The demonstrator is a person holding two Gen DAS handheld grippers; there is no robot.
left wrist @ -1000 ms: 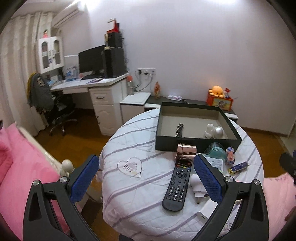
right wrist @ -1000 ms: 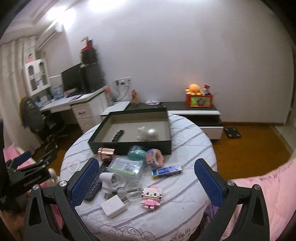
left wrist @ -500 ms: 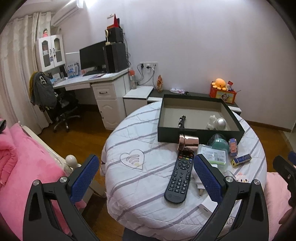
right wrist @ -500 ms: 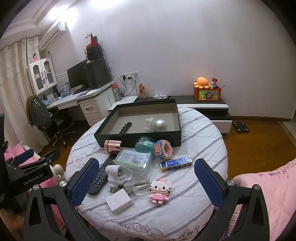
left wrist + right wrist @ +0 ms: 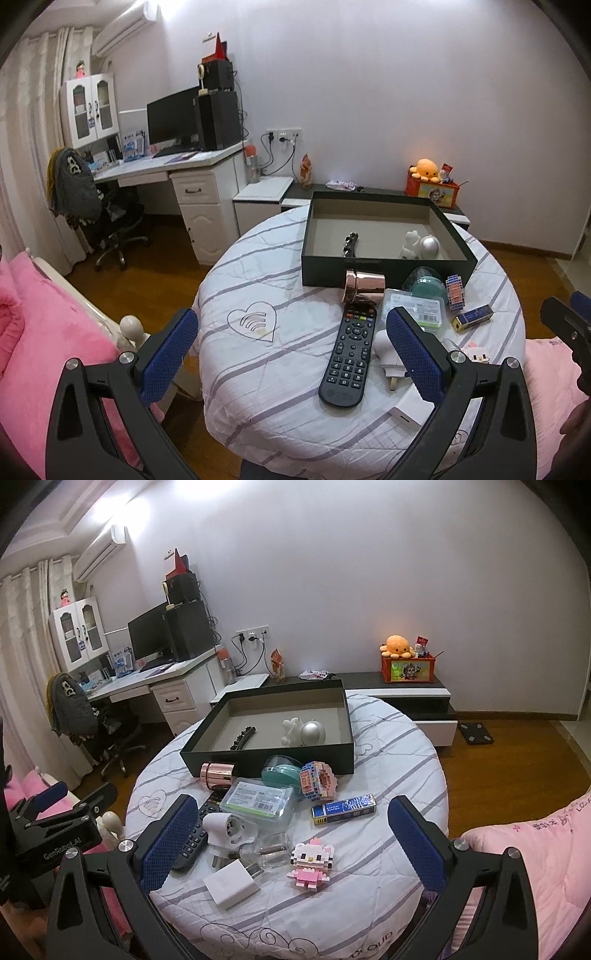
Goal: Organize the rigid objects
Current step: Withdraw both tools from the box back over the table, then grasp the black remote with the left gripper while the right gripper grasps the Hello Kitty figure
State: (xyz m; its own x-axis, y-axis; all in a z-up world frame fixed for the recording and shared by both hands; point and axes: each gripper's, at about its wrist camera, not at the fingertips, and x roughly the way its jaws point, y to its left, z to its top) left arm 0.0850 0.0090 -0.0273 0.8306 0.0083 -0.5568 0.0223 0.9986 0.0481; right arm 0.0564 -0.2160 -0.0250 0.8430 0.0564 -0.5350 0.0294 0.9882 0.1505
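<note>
Striped cloth covers the round table [image 5: 399,760]; at its twelve o'clock sits the dark tray [image 5: 273,753], with the remote [image 5: 349,356] near seven and the pink block figure [image 5: 311,858] at six. Left gripper [image 5: 291,354] and right gripper [image 5: 293,845] both hang spread wide, holding nothing.

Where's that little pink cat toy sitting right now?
In the right wrist view, the pink block cat figure lies near the round table's front edge, right of the white charger, below the blue box.
</note>
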